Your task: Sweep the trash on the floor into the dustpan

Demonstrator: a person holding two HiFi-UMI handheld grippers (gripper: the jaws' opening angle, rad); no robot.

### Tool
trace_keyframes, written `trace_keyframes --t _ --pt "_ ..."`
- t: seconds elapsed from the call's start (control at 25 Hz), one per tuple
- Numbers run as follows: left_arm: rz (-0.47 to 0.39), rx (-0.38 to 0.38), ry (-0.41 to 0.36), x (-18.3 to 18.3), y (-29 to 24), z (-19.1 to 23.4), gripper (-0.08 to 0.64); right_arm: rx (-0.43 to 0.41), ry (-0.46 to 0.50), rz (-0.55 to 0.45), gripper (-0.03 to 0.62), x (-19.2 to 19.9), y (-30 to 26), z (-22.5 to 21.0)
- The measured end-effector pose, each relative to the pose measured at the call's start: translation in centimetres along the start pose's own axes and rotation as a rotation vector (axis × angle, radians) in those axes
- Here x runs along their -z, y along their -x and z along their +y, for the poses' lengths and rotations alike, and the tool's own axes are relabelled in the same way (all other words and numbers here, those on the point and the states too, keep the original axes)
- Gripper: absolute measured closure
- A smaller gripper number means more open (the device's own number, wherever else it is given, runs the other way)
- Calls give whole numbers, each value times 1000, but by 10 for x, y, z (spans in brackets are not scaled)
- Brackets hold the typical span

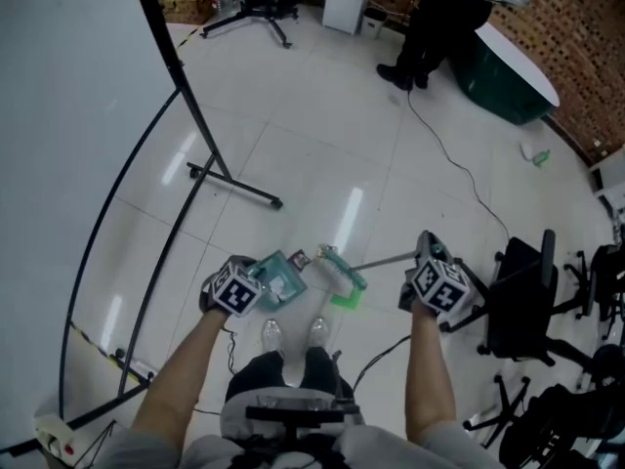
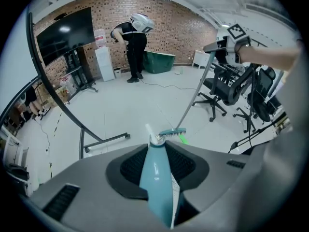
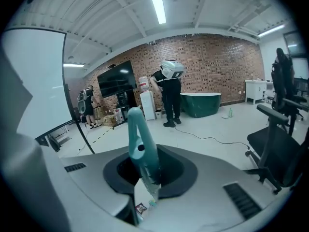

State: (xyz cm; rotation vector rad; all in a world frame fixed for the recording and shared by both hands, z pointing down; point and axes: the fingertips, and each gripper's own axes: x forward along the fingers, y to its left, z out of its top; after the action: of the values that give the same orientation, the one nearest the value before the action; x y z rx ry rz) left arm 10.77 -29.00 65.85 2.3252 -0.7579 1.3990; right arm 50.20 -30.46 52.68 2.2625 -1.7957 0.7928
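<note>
I see glossy plastic dustpan handle (image 2: 155,178) in my matt grey-plastic left tongs (image 2: 157,151); metal broom shaft (image 2: 198,93) ahead of them; glossy tiled floor (image 2: 130,110) underneath.

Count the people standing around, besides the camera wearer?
2. A person in black stands beside the green tub by the brick wall; a second person stands left of the black screen. Others may be hidden.
</note>
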Motion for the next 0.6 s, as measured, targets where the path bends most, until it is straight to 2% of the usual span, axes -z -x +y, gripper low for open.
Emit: trace_keyframes --t 0.28,0.48,0.6 --pt "8 -40 -29 -35 -14 -2 446 -4 20 7 541 -5 -56 -25" --pt "19 -56 -45 -44 -14 -3 446 5 36 93 541 46 -78 -32" --pt "18 -51 -33 -41 -14 0 446 -38 72 168 540 75 -75 -12"
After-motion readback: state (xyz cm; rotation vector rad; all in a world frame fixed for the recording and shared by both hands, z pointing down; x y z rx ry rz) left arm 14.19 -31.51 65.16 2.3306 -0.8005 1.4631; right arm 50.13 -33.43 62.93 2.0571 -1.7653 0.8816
